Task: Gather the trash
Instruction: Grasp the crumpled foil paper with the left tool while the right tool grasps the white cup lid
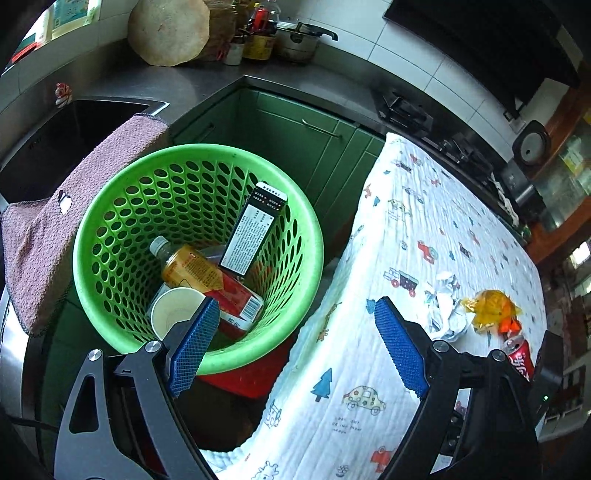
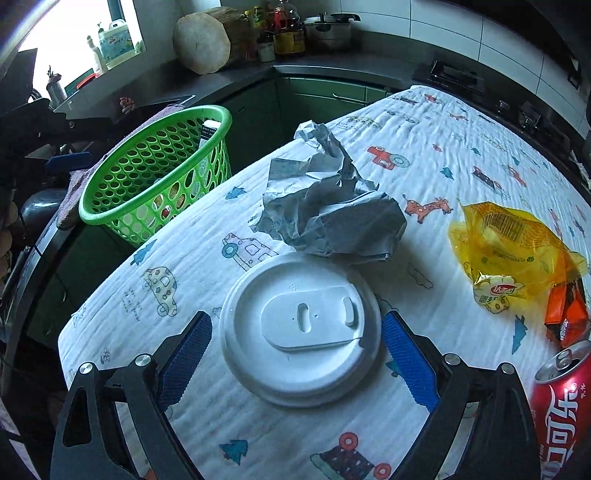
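A green perforated basket holds a bottle, a paper cup, a red carton and a black-and-white box. My left gripper hangs open and empty between the basket's rim and the table's edge. On the patterned tablecloth lies a white cup lid. My right gripper is open around it, one blue pad on each side of the rim. Behind the lid sits crumpled paper. To the right are a yellow snack bag, an orange wrapper and a red cola can.
A pink towel drapes over the sink edge left of the basket. The basket rests on a red stool. A chopping block, bottles and a pot crowd the back counter. A stove lies behind the table.
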`<action>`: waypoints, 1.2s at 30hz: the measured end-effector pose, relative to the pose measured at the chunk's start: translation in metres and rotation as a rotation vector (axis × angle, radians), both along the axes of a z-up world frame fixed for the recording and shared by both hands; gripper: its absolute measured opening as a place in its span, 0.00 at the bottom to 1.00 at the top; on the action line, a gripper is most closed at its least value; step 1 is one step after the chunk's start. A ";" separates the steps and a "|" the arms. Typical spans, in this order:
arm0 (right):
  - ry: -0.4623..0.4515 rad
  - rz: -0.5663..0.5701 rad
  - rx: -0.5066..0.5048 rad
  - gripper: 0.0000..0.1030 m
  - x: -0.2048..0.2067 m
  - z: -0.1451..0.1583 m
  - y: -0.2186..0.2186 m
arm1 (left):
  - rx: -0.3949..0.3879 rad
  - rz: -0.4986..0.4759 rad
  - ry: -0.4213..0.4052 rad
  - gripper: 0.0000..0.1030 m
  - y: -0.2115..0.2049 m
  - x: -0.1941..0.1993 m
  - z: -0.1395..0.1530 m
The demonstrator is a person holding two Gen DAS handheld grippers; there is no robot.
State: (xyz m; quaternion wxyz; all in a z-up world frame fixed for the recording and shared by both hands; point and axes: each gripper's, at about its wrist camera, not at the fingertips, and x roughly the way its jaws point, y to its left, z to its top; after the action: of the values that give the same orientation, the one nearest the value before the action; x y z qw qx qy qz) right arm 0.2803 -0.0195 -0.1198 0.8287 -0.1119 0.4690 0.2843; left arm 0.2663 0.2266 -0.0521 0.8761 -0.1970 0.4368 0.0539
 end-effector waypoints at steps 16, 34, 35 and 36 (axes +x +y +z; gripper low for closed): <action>-0.005 -0.033 0.013 0.81 -0.024 0.005 -0.026 | -0.016 -0.191 0.044 0.83 -0.071 0.038 -0.019; -0.027 -0.135 0.039 0.81 -0.063 0.025 -0.080 | 0.004 -0.383 0.083 0.81 -0.165 0.088 -0.045; -0.027 -0.139 0.040 0.81 -0.064 0.026 -0.081 | 0.006 -0.389 0.087 0.77 -0.167 0.090 -0.047; -0.027 -0.142 0.040 0.81 -0.065 0.025 -0.082 | 0.001 -0.399 0.093 0.74 -0.170 0.091 -0.049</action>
State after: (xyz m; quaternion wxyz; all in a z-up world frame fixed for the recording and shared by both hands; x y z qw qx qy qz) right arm 0.2153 -0.1011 -0.0944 0.8552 -0.0658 0.4587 0.2323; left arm 0.3575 0.0566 -0.1013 0.8483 -0.1034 0.5073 -0.1113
